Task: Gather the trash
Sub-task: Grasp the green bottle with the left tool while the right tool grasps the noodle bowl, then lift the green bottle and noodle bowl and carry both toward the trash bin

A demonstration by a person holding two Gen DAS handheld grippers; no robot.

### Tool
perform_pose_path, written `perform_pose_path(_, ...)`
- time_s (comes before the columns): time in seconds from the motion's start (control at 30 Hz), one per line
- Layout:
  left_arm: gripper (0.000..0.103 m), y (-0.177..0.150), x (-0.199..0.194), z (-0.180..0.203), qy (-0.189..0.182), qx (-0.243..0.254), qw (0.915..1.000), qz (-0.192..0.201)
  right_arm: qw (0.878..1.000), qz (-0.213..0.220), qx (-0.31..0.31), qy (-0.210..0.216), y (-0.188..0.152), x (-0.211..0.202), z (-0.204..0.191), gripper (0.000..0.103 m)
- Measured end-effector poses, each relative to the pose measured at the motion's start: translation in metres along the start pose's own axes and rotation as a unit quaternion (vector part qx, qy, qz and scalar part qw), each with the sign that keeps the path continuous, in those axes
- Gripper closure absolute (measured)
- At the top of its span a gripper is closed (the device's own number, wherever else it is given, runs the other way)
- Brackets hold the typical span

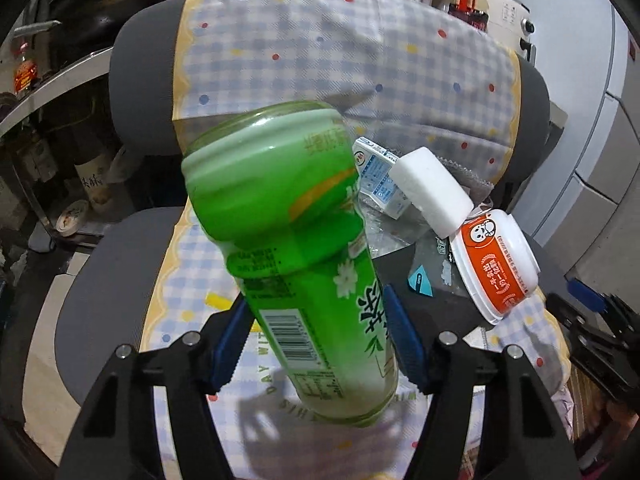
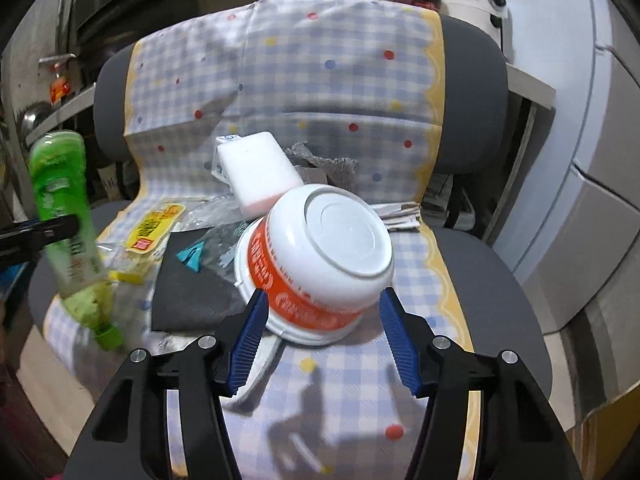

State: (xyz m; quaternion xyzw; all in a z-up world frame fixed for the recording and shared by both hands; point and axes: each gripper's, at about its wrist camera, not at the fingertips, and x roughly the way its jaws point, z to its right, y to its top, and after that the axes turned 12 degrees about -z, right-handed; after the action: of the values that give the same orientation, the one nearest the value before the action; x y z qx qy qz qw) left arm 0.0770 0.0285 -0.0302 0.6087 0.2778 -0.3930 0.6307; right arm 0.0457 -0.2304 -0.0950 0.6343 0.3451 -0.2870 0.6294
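Observation:
A green plastic tea bottle [image 1: 304, 240] is off the seat and tilted, with my left gripper [image 1: 316, 296] shut on its labelled body. In the right wrist view the same bottle [image 2: 64, 196] hangs cap-down at the left. An upturned white and orange instant noodle bowl [image 2: 320, 256] lies tilted on the checked cloth. My right gripper [image 2: 322, 293] is shut on it, with a blue pad against each side of its lower wall. In the left wrist view the bowl [image 1: 496, 256] shows at the right.
A grey chair draped in a checked cloth [image 2: 320, 80] holds the pile: a white foam block [image 2: 260, 172], a milk carton [image 1: 380, 180], a yellow wrapper [image 2: 154, 224], a black sheet [image 2: 192, 288], clear film and a grey rag [image 2: 328, 164]. Shelves and appliances stand behind.

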Motion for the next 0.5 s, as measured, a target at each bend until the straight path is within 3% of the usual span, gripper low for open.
perform_pose_path(0.03, 0.039, -0.001, -0.001, -0.002, -0.002, -0.001, 1.0, 0.001, 1.0, 0.003, 0.005, -0.001, 0.005, 0.004, 0.001, 0.046)
perform_pose_path(0.1, 0.039, -0.004, -0.002, -0.004, -0.005, 0.0, 1.0, 0.004, 1.0, 0.011, 0.023, -0.006, 0.014, 0.009, 0.007, 0.062)
perform_pose_path(0.2, 0.039, -0.007, -0.002, 0.0, -0.009, 0.008, 0.9999, 0.003, 0.998, 0.012, 0.053, -0.018, 0.028, 0.021, 0.021, 0.064)
perform_pose_path(0.3, 0.039, -0.011, -0.001, 0.008, -0.01, 0.02, 0.9997, 0.002, 0.998, -0.023, 0.059, -0.023, 0.029, 0.037, 0.031, 0.072)
perform_pose_path(0.5, 0.039, -0.013, -0.003, 0.028, -0.02, 0.044, 0.9988, 0.004, 0.995, -0.057, 0.068, -0.054, -0.007, 0.031, 0.056, 0.072)
